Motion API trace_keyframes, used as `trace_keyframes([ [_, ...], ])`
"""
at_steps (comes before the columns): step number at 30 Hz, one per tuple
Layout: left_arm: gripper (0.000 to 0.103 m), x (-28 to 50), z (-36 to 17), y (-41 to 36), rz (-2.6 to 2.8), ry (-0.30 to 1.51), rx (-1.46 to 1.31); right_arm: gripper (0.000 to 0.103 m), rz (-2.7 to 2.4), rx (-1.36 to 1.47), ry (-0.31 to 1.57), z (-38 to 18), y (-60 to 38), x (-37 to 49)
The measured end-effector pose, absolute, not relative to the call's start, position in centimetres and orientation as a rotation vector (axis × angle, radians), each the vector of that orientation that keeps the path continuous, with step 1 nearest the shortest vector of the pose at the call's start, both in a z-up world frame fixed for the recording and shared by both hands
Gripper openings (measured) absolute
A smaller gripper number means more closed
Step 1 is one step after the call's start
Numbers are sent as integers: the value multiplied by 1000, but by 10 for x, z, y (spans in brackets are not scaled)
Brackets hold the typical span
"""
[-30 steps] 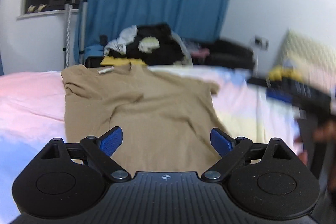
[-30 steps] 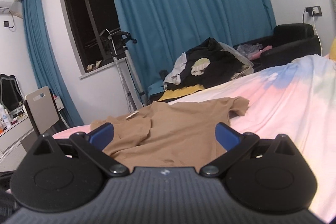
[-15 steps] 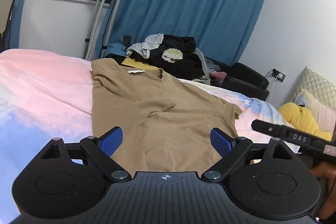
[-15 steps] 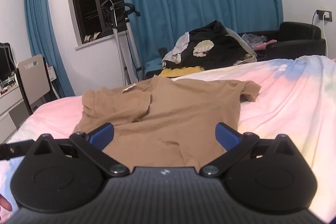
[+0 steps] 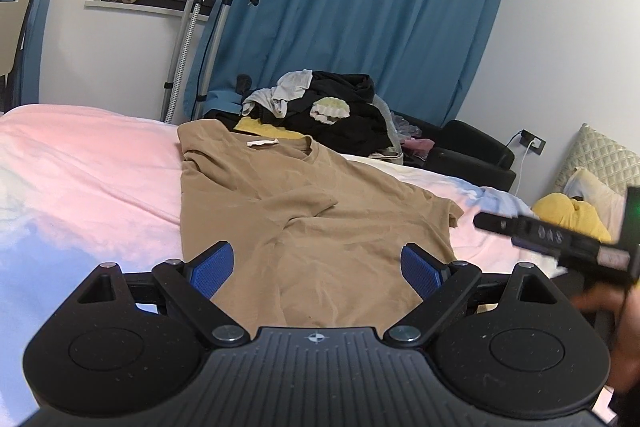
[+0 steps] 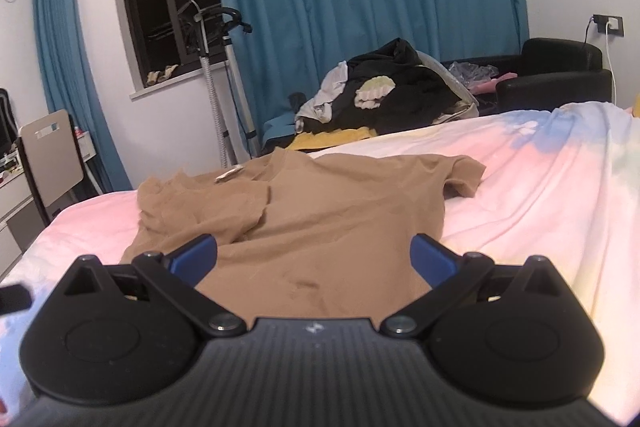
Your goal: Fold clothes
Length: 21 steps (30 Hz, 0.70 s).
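A tan T-shirt (image 5: 304, 211) lies spread on the bed with its collar at the far end, its left sleeve folded in over the body and its right sleeve out. It also shows in the right wrist view (image 6: 320, 211). My left gripper (image 5: 316, 267) is open and empty above the shirt's near hem. My right gripper (image 6: 314, 259) is open and empty, also above the near hem. The right gripper's body shows at the right of the left wrist view (image 5: 560, 239).
The bed has a pink, white and blue cover (image 5: 80, 179). Behind it lie a pile of dark clothes (image 5: 332, 115), a garment steamer stand (image 5: 192, 39), blue curtains and a black armchair (image 6: 560, 75). A yellow pillow (image 5: 572, 215) lies at the right.
Both grippers have moved closer over the shirt's near hem and tilted. Both stay open and empty. The shirt has not moved.
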<state>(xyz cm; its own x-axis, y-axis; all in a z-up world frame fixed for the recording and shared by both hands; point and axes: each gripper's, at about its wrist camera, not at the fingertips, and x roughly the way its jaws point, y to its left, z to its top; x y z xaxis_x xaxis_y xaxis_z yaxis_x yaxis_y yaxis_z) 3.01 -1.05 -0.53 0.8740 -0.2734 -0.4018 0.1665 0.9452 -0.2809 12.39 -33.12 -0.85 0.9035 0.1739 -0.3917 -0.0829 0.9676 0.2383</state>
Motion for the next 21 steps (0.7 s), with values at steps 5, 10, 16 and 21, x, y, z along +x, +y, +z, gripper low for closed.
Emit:
trace_keyframes([
  [5,93,32,-11,-12,-221,469,-238,103,74,346,435,-11,-369,172],
  [10,94,41,-20,-13,-218,502,-267,103,-10,570,458,-39,-425,222],
  [16,94,61,-33,-19,-228,537,-290,97,16,762,478,-82,-452,273],
  [21,94,78,-48,-21,-246,590,-295,75,-40,744,481,-101,-452,318],
])
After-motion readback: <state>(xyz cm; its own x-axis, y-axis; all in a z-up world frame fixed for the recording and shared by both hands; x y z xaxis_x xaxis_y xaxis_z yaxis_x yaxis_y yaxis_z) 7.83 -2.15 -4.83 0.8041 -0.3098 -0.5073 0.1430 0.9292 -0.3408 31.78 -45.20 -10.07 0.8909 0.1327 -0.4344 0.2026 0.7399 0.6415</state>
